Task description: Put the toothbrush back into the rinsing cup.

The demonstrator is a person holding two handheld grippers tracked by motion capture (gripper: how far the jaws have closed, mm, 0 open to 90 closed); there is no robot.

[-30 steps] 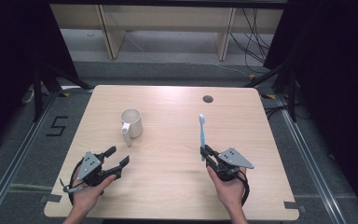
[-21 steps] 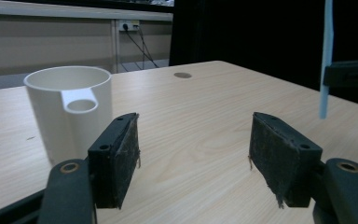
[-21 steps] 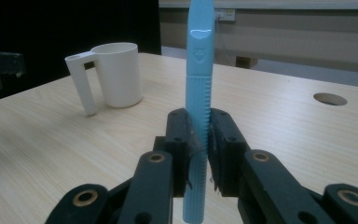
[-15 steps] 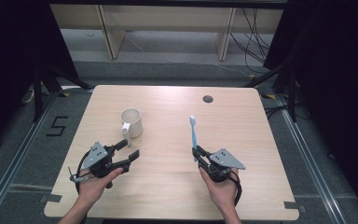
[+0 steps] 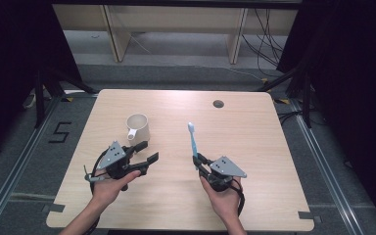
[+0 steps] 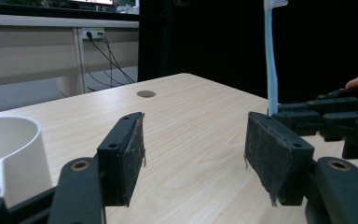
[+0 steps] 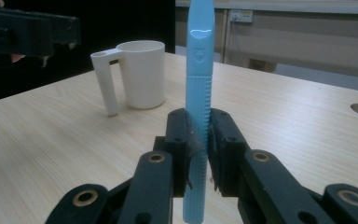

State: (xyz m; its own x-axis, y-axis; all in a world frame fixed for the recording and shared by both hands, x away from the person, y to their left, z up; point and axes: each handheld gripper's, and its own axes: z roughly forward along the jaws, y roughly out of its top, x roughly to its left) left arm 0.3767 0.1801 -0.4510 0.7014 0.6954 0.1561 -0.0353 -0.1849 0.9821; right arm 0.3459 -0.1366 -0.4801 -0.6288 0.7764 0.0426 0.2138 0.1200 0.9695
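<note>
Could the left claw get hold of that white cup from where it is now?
Probably yes. The left claw is open with nothing between its jaws, and the white cup stands upright just beyond it, handle toward it, on bare table. The right claw, holding the toothbrush, is off to the side.

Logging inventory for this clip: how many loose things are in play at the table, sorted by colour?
White: 1, the mug standing on the table.
Light blue: 1, the toothbrush held upright in the right gripper.
Total: 2.
</note>
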